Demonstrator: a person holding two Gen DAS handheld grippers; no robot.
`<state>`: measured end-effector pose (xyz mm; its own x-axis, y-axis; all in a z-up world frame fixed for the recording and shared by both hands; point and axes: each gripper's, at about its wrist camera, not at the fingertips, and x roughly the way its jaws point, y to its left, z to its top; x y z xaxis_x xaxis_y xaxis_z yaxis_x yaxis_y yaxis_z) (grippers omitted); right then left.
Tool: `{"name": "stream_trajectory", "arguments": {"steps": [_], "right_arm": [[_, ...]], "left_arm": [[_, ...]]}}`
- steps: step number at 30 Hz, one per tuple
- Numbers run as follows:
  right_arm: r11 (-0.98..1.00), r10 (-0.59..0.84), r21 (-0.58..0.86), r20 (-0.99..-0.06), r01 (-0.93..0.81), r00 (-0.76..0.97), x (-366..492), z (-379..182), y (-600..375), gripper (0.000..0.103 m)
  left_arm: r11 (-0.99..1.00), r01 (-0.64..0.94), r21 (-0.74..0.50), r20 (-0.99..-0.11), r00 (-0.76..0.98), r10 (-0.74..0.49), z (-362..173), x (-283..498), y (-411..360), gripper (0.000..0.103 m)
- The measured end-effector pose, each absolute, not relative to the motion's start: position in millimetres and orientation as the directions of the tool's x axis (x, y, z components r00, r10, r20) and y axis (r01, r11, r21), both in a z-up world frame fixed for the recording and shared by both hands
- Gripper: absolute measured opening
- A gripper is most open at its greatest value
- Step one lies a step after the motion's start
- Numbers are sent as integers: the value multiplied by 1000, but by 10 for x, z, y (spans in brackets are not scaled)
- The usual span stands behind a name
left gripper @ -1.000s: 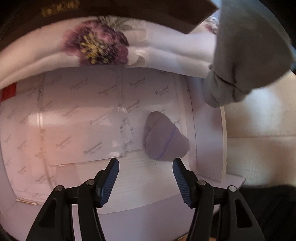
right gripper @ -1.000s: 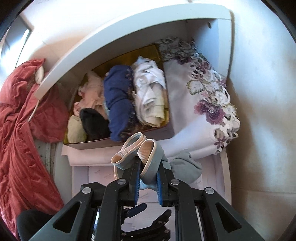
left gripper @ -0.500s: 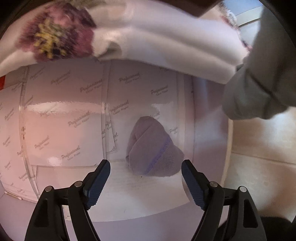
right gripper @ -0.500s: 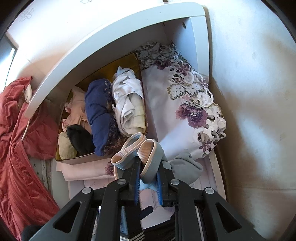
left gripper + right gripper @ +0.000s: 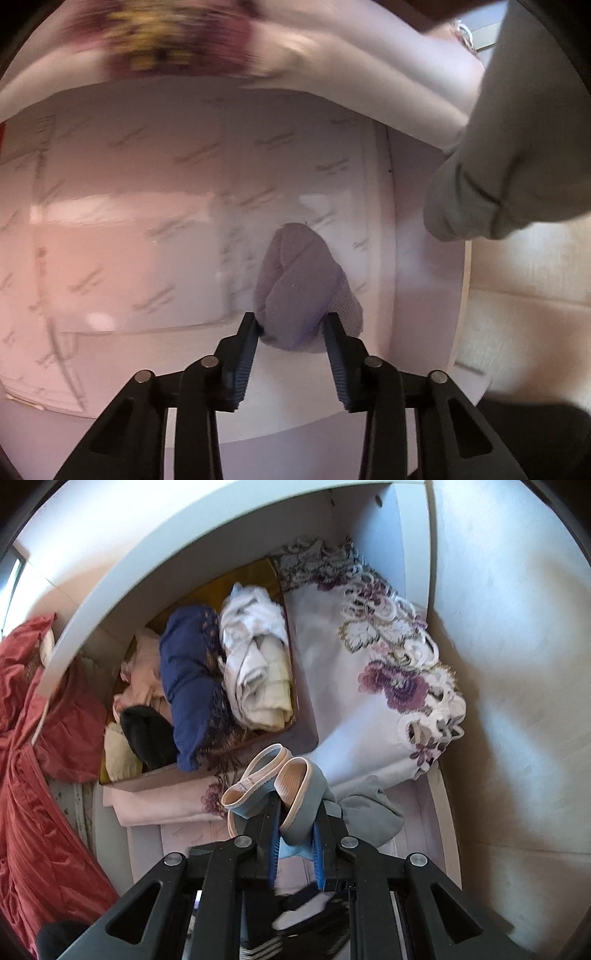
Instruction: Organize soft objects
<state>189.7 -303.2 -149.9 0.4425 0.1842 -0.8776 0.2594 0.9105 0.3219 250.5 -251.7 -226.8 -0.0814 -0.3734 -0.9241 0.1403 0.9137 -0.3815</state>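
A small lilac sock bundle (image 5: 299, 280) lies on the printed paper lining (image 5: 129, 229) of a white shelf. My left gripper (image 5: 291, 325) points down at it, and its jaws are closing. Both pads touch the near end of the bundle, one on each side. In the right wrist view, my right gripper (image 5: 295, 812) is shut on a grey pair of socks with pink cuffs (image 5: 295, 779). The grey toe end (image 5: 369, 812) hangs down to the right. The same grey socks (image 5: 517, 158) hang at the upper right of the left wrist view.
A brown box (image 5: 147, 782) holds several rolled garments: navy, white, pink, black. A white cloth with purple embroidered flowers (image 5: 369, 664) lies to its right and under it. Red velvet fabric (image 5: 37, 775) drapes at the left. A white shelf board (image 5: 184, 535) arches above.
My left gripper has come down onto the lilac bundle; its jaws widened, then narrowed onto it. The right gripper holds the grey socks as before, barely moved.
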Motion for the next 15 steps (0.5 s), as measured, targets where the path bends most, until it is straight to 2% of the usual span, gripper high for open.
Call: {"name": "stream_trajectory", "arguments": {"steps": [3,10,15], "right_arm": [[918,189,312,-887,245,420,1913,-1566,-2963,15],[940,210,285,-915,186,344,1936,-1750,-2744,15],[963,216,241,-958,119,190,1961,-2086,-2483,15]], "left_arm": [[918,145,-369,-929,-74,-362,-2220,2445,-2305,28],[947,153,-283,-959,-69,-275,-2078,2275,-1736,24],[971,62,-231,-972,-59,-227,-2099,2294,-1267,24]]}}
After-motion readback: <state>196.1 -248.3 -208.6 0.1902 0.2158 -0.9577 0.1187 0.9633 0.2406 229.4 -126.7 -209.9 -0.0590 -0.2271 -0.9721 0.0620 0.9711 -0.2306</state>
